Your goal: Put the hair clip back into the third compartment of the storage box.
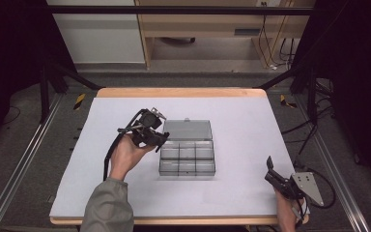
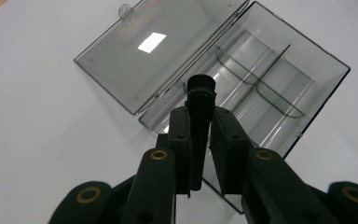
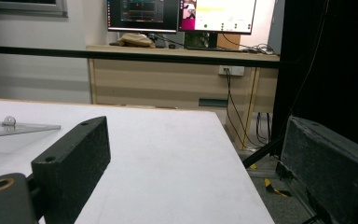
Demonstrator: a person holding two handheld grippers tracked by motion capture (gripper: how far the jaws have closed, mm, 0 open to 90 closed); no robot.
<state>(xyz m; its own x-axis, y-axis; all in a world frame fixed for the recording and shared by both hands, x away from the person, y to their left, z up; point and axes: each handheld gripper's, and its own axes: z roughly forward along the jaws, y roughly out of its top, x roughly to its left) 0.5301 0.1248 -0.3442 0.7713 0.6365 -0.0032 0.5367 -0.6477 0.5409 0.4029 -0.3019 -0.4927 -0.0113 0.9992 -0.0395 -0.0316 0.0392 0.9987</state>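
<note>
A clear grey compartment box (image 1: 187, 160) lies open mid-table, its lid (image 1: 187, 129) folded flat toward the far side. In the left gripper view the box (image 2: 279, 88) lies below, with empty compartments and the lid (image 2: 144, 51) beside it. My left gripper (image 1: 160, 140) hovers over the box's left end. Seen along its own jaws, this gripper (image 2: 200, 116) is shut on a slim black peg (image 2: 200, 100) with a round head. My right gripper (image 1: 271, 170) rests near the table's front right corner. Its jaws stand wide open (image 3: 200, 156) with nothing between them.
The white mat (image 1: 241, 121) covers a wooden table with bare room on every side of the box. A black frame bar (image 3: 168, 56) crosses behind the table's far edge. Beyond it stands a desk with monitors (image 3: 182, 14). Cables hang at the far right.
</note>
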